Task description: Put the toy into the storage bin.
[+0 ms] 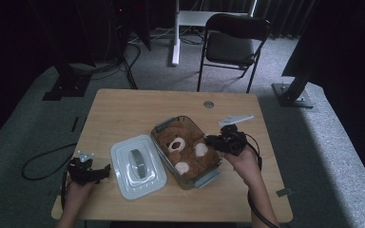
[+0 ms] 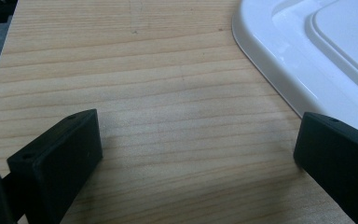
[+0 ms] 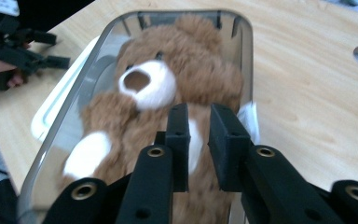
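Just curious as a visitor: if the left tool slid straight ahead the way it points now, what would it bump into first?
Probably the white lid. The left tool points across bare table with jaws wide open, and the lid's rounded edge lies just ahead on one side. Depth is hard to judge, so it might only clip that edge.

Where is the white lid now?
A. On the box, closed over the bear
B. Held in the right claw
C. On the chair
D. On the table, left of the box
D: the lid lies flat on the table beside the open box, which holds the bear.
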`<state>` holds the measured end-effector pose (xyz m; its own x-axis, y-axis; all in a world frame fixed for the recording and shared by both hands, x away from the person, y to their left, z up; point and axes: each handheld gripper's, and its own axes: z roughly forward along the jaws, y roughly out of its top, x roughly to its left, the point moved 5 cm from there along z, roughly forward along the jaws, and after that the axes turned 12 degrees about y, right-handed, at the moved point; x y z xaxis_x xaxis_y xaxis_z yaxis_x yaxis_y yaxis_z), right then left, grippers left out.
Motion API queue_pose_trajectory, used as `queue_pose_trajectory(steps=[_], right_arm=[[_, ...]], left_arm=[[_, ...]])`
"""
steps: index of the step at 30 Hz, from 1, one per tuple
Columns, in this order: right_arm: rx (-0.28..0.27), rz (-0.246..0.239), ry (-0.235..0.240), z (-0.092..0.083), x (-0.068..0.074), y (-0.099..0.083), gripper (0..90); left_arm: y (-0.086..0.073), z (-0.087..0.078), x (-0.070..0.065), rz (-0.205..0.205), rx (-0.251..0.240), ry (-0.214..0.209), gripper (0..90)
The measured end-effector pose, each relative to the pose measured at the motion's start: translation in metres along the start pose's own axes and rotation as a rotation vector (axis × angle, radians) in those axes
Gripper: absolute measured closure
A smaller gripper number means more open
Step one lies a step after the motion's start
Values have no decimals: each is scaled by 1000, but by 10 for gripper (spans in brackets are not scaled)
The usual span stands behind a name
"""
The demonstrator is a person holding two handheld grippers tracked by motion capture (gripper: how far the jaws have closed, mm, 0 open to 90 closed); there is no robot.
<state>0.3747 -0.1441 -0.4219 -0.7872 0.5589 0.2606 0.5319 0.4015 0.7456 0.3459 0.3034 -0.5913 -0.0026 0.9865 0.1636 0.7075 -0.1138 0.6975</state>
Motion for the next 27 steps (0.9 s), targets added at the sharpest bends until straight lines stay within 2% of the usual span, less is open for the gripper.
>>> queue_pose_trajectory(steps=[4, 9, 13, 14, 18, 19, 21, 23, 24, 25, 27], right_arm=[[42, 19, 1, 24, -10, 11, 806], [138, 33, -5, 62, -23, 21, 806], [229, 25, -60, 87, -30, 24, 848], [263, 20, -86, 93, -30, 24, 853], [303, 10, -133, 102, -30, 26, 891], [331, 3, -150, 106, -30, 24, 895], [420, -34, -220, 115, -30, 20, 898], [481, -52, -249, 122, -28, 18, 900], [481, -52, -249, 122, -28, 18, 900], [511, -65, -257, 124, -27, 17, 900], [507, -73, -275, 125, -25, 17, 895]], left_arm=[[0, 0, 0, 0, -1, 0, 16], [0, 0, 0, 0, 0, 0, 16], [0, 0, 0, 0, -3, -2, 16], [0, 0, 0, 0, -4, -3, 16], [-1, 0, 0, 2, -3, -3, 16], [-1, 0, 0, 2, -4, -3, 16], [-1, 0, 0, 1, -3, -2, 16], [-1, -1, 0, 1, -3, -2, 16], [-1, -1, 0, 1, -3, -2, 16], [-1, -1, 0, 1, -3, -2, 16], [-1, -1, 0, 0, -3, -2, 16]])
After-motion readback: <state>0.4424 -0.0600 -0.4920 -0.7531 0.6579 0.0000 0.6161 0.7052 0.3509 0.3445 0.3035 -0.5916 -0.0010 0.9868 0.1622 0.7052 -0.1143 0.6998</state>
